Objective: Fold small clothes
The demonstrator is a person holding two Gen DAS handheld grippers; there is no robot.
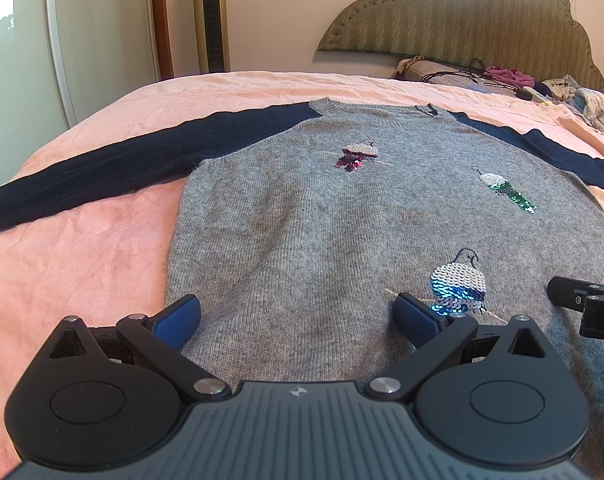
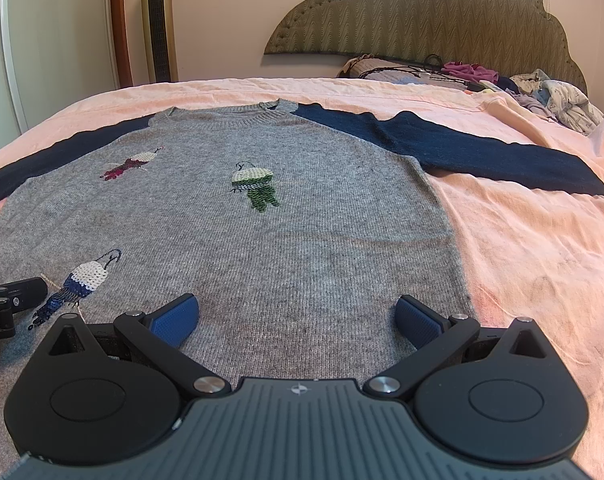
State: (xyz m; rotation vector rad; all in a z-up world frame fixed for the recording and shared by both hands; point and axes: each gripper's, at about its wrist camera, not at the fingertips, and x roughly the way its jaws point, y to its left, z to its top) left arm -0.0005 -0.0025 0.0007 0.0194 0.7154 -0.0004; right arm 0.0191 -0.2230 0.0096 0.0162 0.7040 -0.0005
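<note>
A grey knit sweater (image 1: 302, 220) (image 2: 229, 240) with navy sleeves lies flat, front up, on the pink bedsheet (image 1: 61, 260). Three sequin birds decorate its front. The left sleeve (image 1: 101, 172) stretches out to the left, the right sleeve (image 2: 462, 148) out to the right. My left gripper (image 1: 297, 320) is open over the sweater's lower left part, with its blue pads spread wide and nothing between them. My right gripper (image 2: 297, 320) is open over the lower right part, also holding nothing. Each gripper's tip shows at the edge of the other view.
A padded green headboard (image 2: 422, 16) stands at the far end of the bed. A pile of loose clothes and cords (image 2: 542, 92) lies by the pillows at the far right. A tower fan (image 2: 157, 20) stands against the wall. Bare pink sheet (image 2: 542, 260) flanks the sweater.
</note>
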